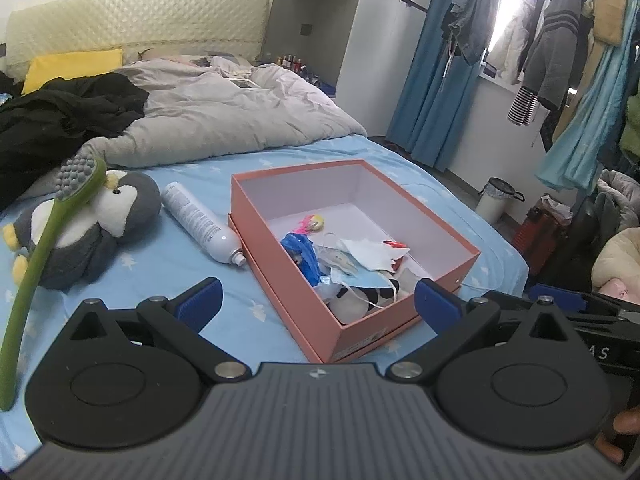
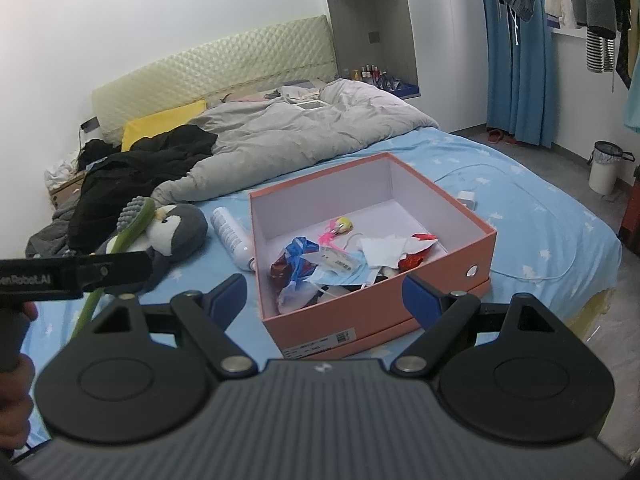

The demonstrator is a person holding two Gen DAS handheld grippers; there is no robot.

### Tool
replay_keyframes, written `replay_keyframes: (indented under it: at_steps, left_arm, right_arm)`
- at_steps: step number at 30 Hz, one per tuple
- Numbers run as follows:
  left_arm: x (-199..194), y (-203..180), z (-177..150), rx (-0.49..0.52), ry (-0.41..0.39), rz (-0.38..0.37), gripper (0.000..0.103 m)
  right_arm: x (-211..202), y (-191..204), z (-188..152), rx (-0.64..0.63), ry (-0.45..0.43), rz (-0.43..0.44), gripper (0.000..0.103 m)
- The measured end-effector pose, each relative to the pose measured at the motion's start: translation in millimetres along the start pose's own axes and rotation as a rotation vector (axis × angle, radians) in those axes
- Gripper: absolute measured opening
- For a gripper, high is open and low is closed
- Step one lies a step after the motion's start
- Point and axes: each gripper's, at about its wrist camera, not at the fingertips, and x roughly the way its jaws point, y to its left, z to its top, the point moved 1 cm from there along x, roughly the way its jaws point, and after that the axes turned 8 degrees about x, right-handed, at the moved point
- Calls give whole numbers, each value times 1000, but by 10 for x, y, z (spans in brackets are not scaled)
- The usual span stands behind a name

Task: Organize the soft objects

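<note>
A pink open box [image 1: 448,224] [image 2: 476,248] sits on the blue bed sheet and holds several soft bits: face masks [image 1: 360,276], a blue bag [image 1: 302,250], a pink feather toy [image 2: 340,226]. A grey penguin plush [image 1: 100,220] [image 2: 176,228] lies left of the box. My left gripper [image 1: 316,300] is open and empty above the box's near corner. My right gripper [image 2: 324,296] is open and empty above the box's near edge. The left gripper's body shows in the right wrist view [image 2: 76,272].
A white spray can [image 1: 200,220] [image 2: 232,236] lies between plush and box. A green long-handled brush [image 1: 44,240] [image 2: 120,248] leans across the plush. A grey duvet [image 1: 224,116] and black clothes [image 1: 60,116] cover the far bed. Clothes hang at right [image 1: 560,40]; a bin [image 1: 498,198] stands on the floor.
</note>
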Motion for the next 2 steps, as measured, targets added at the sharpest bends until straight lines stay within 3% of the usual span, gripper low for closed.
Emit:
replay_keyframes:
  at_steps: [2]
  left_arm:
    - [-10, -11, -3, 3, -3, -1, 103]
  right_arm:
    - [-10, -7, -2, 10, -4, 0, 86]
